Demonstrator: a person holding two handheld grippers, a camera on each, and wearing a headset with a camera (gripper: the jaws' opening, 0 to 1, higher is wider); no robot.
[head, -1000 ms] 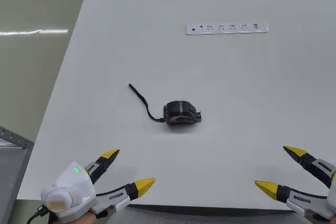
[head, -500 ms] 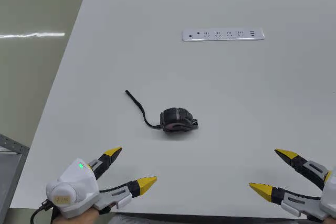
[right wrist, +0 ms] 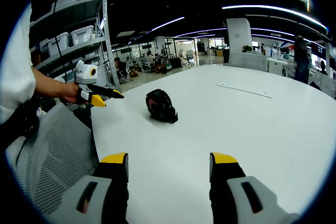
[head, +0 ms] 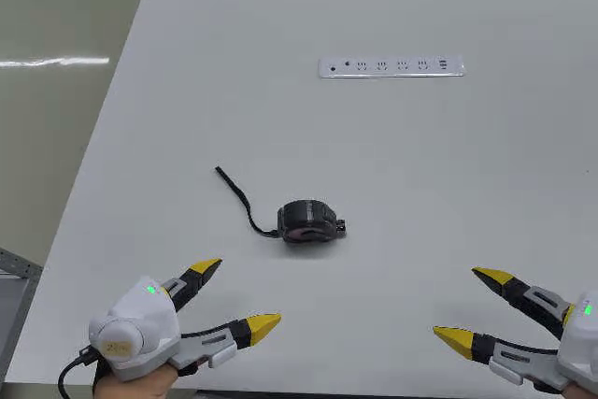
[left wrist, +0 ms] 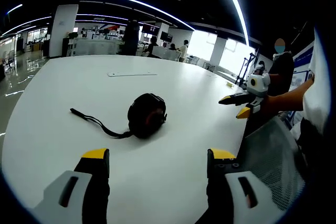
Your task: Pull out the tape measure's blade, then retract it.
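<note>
Lying on the white bench in the head view, the black tape measure sits ahead of both pairs of fingers and between them, well apart from each. Its wrist strap trails off on the left gripper's side. The left gripper and the right gripper hover over the near edge, fingers spread wide and holding nothing. A white power strip lies far beyond the tape measure.

From the left gripper view, the tape measure lies straight ahead of the wide yellow-tipped fingers, strap running left. The right gripper hangs off to the right.

From the right gripper view, the tape measure rests ahead, slightly left of the gap between the parted fingers. The left gripper is further left.
</note>
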